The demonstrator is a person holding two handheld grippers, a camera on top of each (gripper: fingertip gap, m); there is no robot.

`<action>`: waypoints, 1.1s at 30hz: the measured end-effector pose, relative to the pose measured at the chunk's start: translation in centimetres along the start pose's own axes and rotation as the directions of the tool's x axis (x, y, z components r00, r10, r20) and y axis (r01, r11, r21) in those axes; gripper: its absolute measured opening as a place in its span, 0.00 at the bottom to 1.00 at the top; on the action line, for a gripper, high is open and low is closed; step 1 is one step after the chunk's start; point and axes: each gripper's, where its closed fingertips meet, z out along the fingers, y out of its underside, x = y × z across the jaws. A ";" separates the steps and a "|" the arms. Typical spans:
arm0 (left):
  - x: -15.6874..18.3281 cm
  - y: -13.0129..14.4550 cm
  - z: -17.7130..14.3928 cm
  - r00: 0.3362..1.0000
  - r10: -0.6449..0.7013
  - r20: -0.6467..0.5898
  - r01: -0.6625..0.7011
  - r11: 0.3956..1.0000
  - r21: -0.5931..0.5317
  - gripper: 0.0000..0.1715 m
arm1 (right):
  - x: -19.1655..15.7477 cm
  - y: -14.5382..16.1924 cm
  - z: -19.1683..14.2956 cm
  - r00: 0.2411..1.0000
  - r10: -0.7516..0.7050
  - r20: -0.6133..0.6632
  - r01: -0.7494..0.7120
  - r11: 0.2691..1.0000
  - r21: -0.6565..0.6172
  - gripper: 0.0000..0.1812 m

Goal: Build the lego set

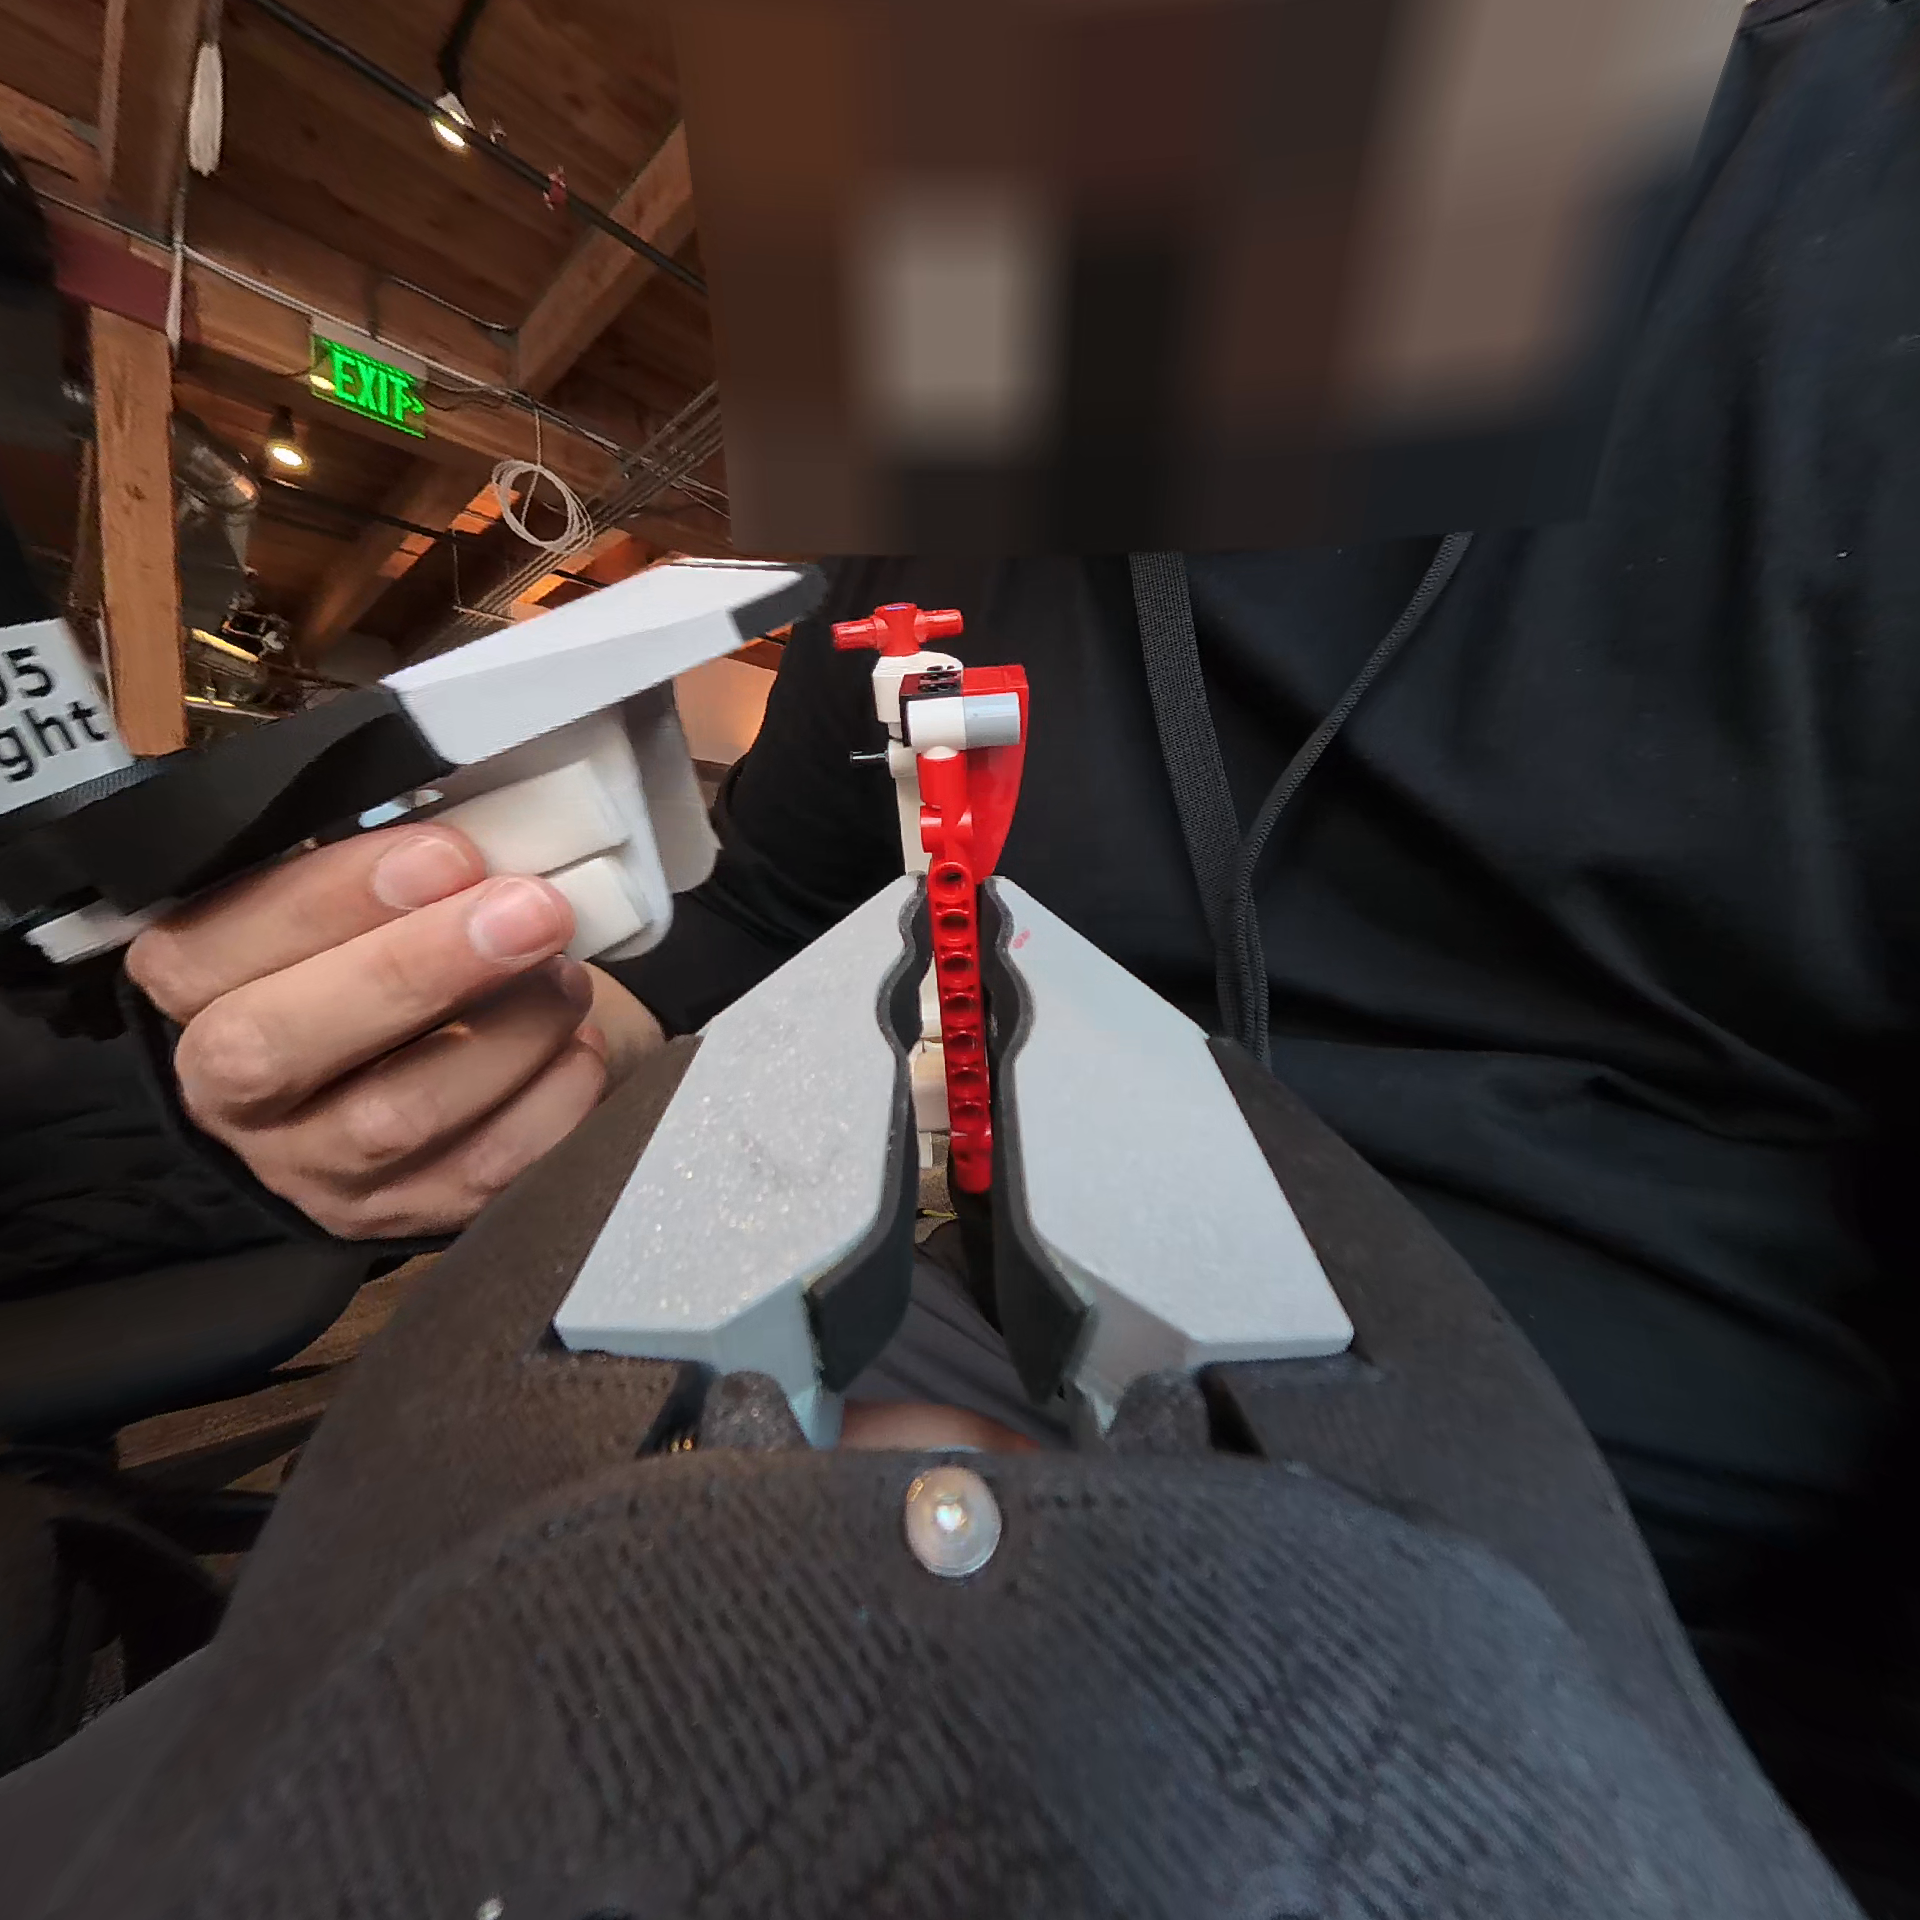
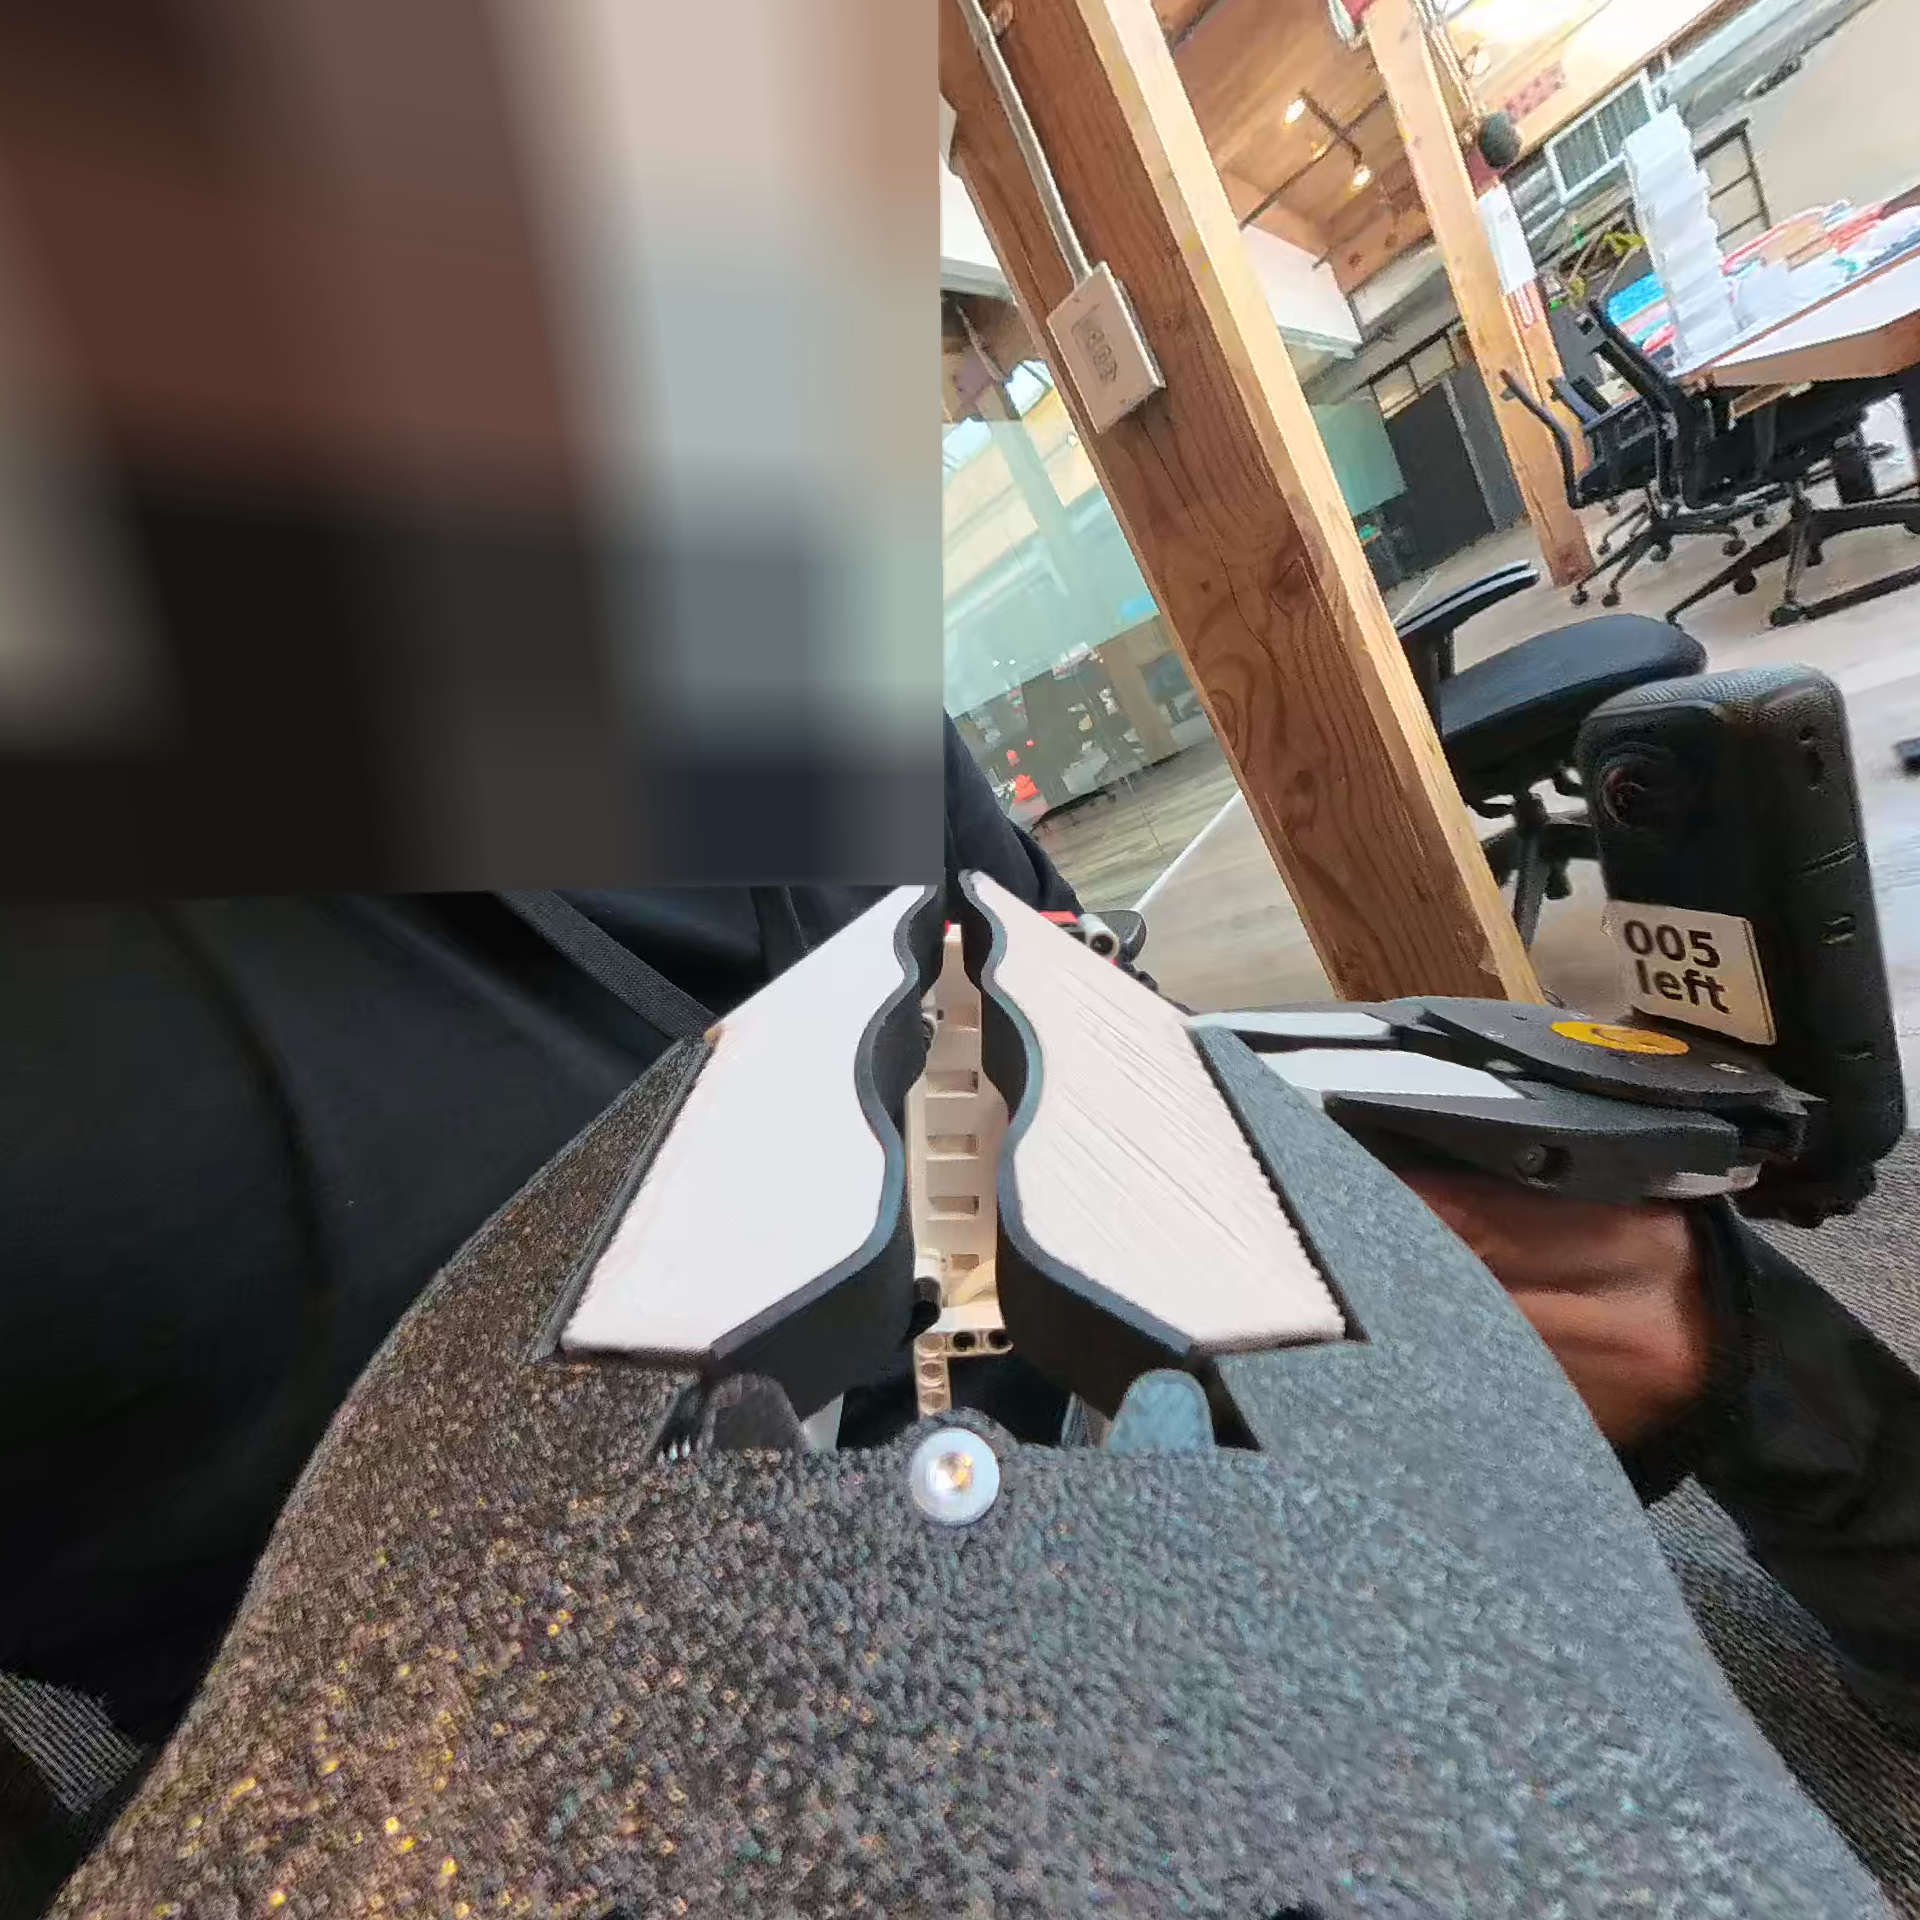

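Jaws of your left gripper [image 1: 954,883] pinch the red beam [image 1: 961,1039]; your right gripper [image 2: 951,914] pinches the white frame [image 2: 954,1132] beside that beam. Twist either, and joints may pop apart.

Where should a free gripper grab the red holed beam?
Take the red holed beam by its long flat sides along the straight lower run, coming in end-on along its length, as the left gripper does. That stretch is narrow and even; the top carries bulky attached pieces, including a red cross connector.

The left hand-held gripper [image 1: 954,894] clamps an upright red-and-white lego assembly [image 1: 961,831].
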 end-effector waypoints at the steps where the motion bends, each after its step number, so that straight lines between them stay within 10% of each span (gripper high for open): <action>1: 0.0 0.0 0.0 1.000 0.001 0.001 -0.001 1.000 -0.001 0.03 | -0.1 -0.1 -0.1 1.000 0.002 0.008 -0.002 1.000 0.006 0.00; 33: -0.2 0.1 0.0 1.000 0.018 0.000 -0.018 1.000 0.000 0.03 | -1.1 1.1 0.6 0.988 0.062 0.140 -0.062 0.998 0.000 0.03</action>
